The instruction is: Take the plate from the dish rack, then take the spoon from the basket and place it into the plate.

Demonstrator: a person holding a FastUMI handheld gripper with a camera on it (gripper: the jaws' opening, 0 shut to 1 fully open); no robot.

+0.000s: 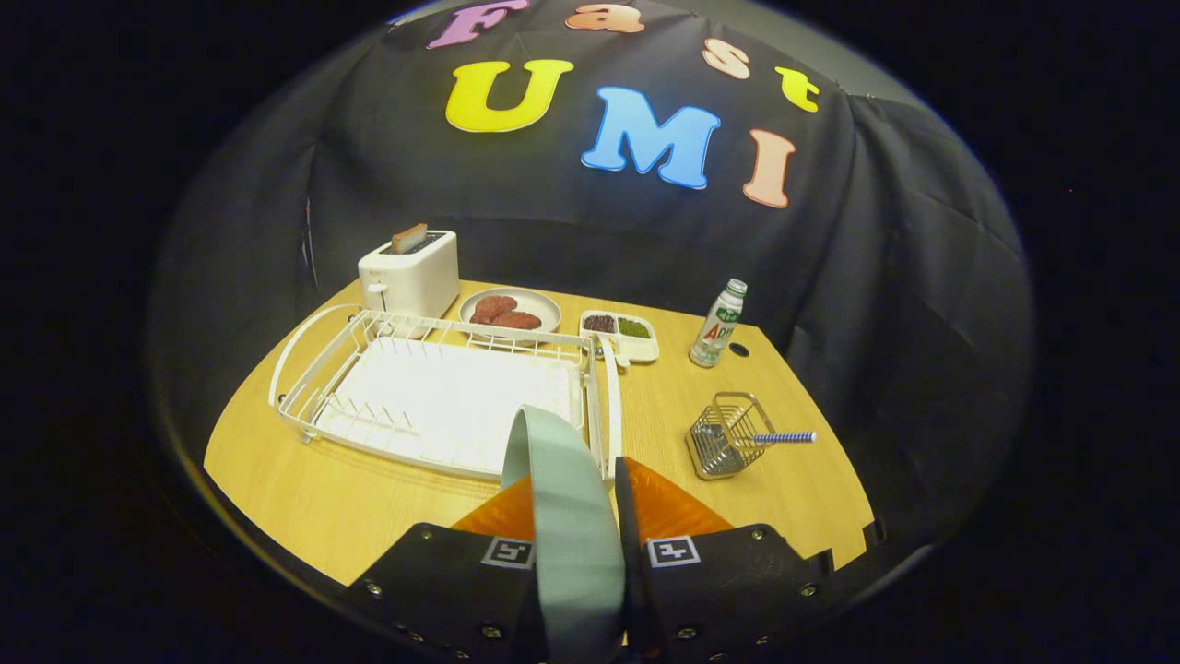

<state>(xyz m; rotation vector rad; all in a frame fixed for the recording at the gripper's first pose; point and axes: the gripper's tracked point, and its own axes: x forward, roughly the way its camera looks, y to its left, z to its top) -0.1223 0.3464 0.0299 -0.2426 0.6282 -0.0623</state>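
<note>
Plate (567,516), seen edge-on between the fingers of the gripper (573,480): its lower part runs out of view, and its face cannot be seen. It covers the near right corner of the dish rack (433,397). Spoon (784,437) in the wire basket (724,435): the handle projects to the right; the bowl is masked by the mesh. Bottle (718,325) beyond the basket: label too small to tell. Contents of the divided dish (619,334) behind the rack: unidentifiable.

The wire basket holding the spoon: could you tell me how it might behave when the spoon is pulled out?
The wire basket looks light, being thin open mesh, so it may slide or tip. The spoon sticks out sideways over its rim, probably dragging that side. The hand-held gripper is shut on the plate, so nothing can steady it.
</note>
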